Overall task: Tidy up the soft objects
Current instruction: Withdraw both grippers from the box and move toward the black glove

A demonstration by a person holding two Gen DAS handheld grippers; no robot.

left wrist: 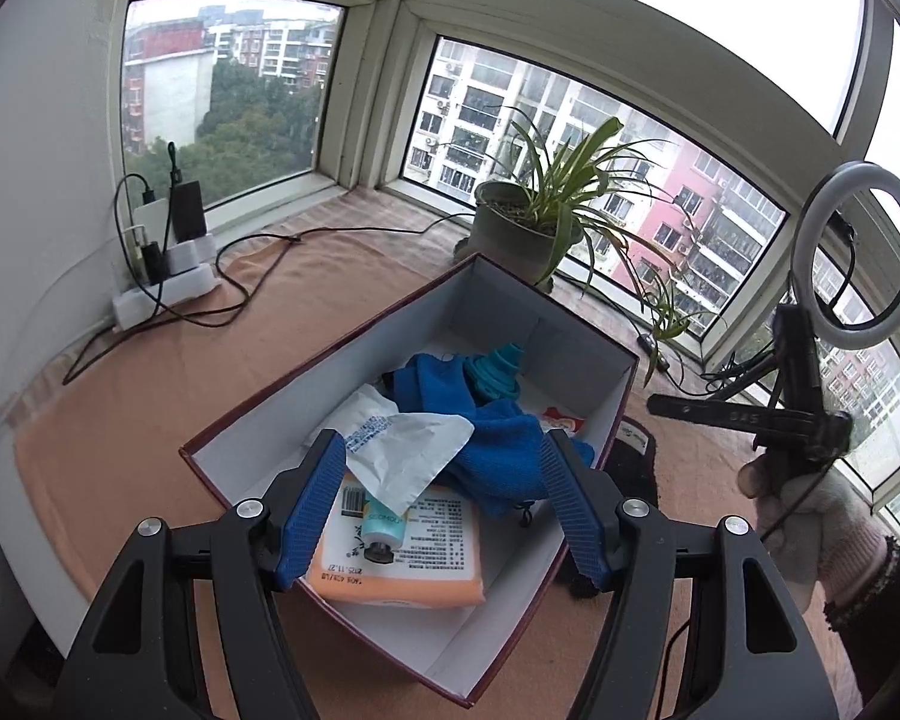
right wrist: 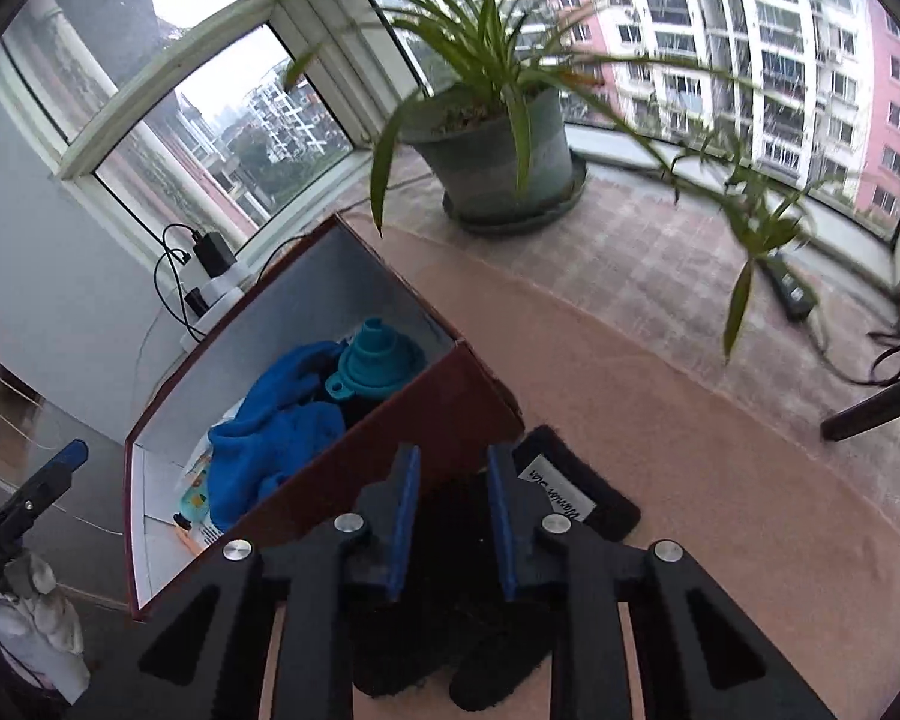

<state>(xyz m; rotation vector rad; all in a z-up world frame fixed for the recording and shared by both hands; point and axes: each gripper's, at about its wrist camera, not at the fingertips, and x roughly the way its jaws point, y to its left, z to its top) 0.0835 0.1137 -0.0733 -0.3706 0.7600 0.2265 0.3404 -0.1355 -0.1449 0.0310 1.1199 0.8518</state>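
Left wrist view: the left gripper (left wrist: 444, 501) hangs spread wide and empty over the box (left wrist: 588, 312), which holds a blue towel (left wrist: 498, 450). Right wrist view: the right gripper (right wrist: 453, 519) pinches a black glove (right wrist: 444, 606), lying outside the box at 5 o'clock.

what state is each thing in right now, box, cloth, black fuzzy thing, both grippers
Dark red cardboard box: open, lidless, holding items.
Blue terry cloth: crumpled inside the box.
Teal silicone funnel: collapsed, inside the box.
Black fuzzy fabric piece: outside the box, on the mat.
Left gripper: open, over the box.
Right gripper: closing around the black fabric.
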